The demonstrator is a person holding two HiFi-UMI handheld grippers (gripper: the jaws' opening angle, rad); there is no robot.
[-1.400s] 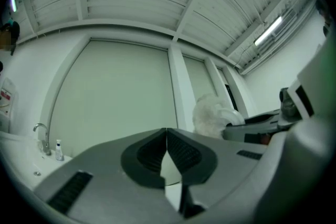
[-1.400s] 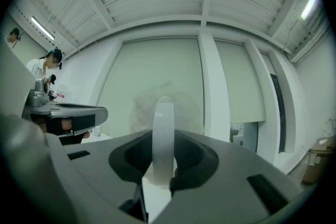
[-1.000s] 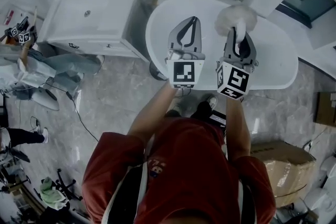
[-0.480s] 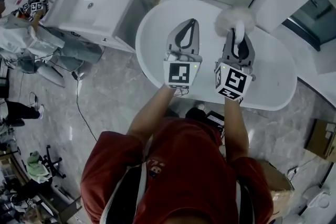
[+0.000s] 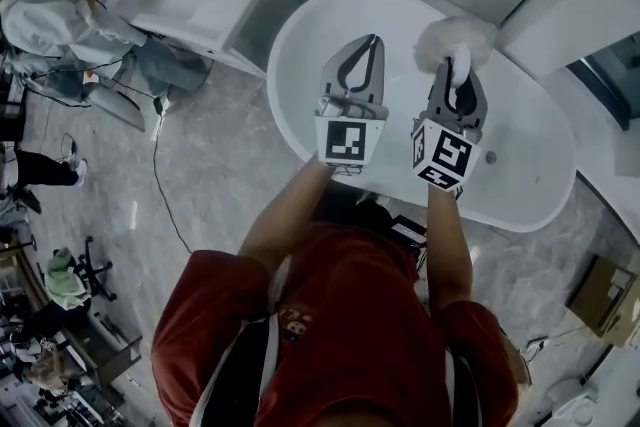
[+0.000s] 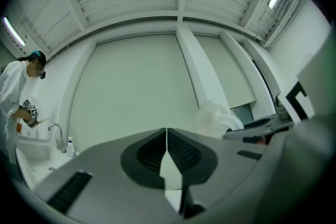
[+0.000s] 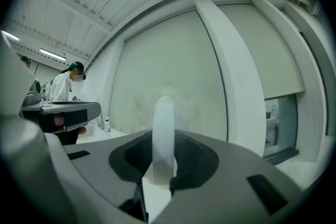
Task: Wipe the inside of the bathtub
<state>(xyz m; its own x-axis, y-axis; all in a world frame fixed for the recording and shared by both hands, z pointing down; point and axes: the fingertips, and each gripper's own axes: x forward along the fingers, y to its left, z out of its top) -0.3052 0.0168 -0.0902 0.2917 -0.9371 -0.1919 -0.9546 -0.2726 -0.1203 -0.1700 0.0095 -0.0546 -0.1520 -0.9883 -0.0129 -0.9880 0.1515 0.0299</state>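
Over one bathtub [image 5: 525, 150]: two claws; left claw [image 5: 371, 43] closed, empty; right claw [image 5: 459, 67] clamping one duster [image 5: 443, 37].

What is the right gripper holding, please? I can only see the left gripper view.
Observer: The right gripper is shut on a white duster handle.
Operator: Thank you. Where is the bathtub from here?
Observer: In the head view, the white bathtub lies below both grippers, and the fluffy duster head is near its far rim. I cannot tell whether they touch.
Operator: Is anything inside it?
Observer: Only what looks like a small dark drain, on the tub floor to the right gripper's right.
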